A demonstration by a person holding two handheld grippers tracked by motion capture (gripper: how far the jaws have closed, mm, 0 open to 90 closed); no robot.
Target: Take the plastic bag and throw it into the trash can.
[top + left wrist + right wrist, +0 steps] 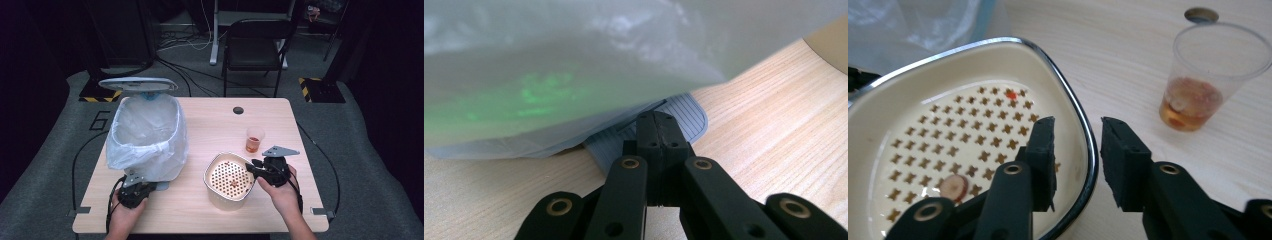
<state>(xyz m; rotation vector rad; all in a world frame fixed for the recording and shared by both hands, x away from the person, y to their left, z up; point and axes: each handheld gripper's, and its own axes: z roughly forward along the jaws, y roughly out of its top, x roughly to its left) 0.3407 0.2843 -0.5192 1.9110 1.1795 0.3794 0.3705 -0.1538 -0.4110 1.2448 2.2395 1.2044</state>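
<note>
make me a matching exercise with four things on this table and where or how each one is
1. white bag-lined pedal bin
2. cream perforated metal basket
3. clear plastic cup
4. left gripper

a. fingers shut, resting on the bin's grey ribbed pedal
b. rim straddled by the right gripper
c. holds reddish-brown liquid
d. lid up, left side of table

Pairs: 1-d, 2-b, 3-c, 4-a

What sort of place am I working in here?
Likely a lab or studio recording bay, not a kitchen: a lone wooden table on grey carpet, loose floor cables, and a folding chair against dark surroundings.
</note>
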